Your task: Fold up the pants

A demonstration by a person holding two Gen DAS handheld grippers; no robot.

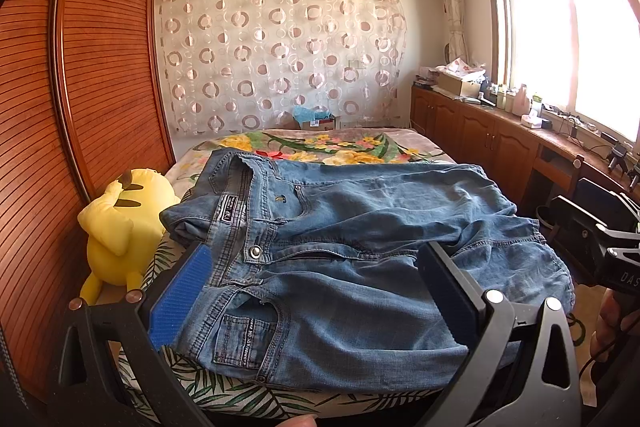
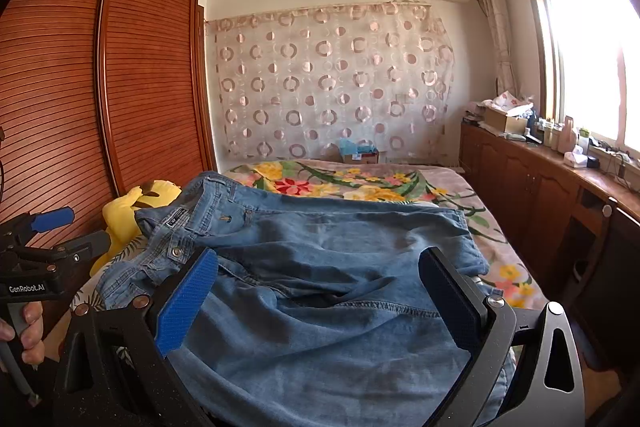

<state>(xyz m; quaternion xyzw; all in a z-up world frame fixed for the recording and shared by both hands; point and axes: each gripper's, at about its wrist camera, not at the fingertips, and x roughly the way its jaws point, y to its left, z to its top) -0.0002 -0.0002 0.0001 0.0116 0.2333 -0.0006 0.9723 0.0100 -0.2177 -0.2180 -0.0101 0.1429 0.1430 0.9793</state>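
Jeans (image 1: 360,239) lie on the near end of the bed (image 1: 344,147), folded over into a broad, rumpled stack. Waistband to the left, with metal button (image 1: 254,251) and a label patch visible in the left wrist view; a back pocket faces the camera at the near edge. Leg fabric extends to the right and doubles back on itself; hems sit on the right side of the pile.

Left tool (image 1: 312,299): jaws spread wide, nothing between them. Its blue pad (image 1: 182,297) sits over the waistband corner on the left; the dark pad (image 1: 448,291) sits over the leg fabric on the right. Whether the pads touch the denim cannot be told. In the right wrist view this tool (image 2: 64,231) appears at far left, held by a hand (image 2: 28,331), jaws apart.

Right tool (image 2: 320,303): jaws spread wide, empty, hovering above the middle of the jeans (image 2: 320,287). Blue pad (image 2: 186,303) on the left, dark pad (image 2: 450,303) on the right. In the left wrist view it (image 1: 600,247) shows at far right, off the bed edge, with fingers (image 1: 610,323) below it.

Yellow plush (image 1: 120,227) lies left of the jeans, between bed and wardrobe (image 1: 60,107). Tabletop (image 1: 520,119) along the window carries boxes and bottles.
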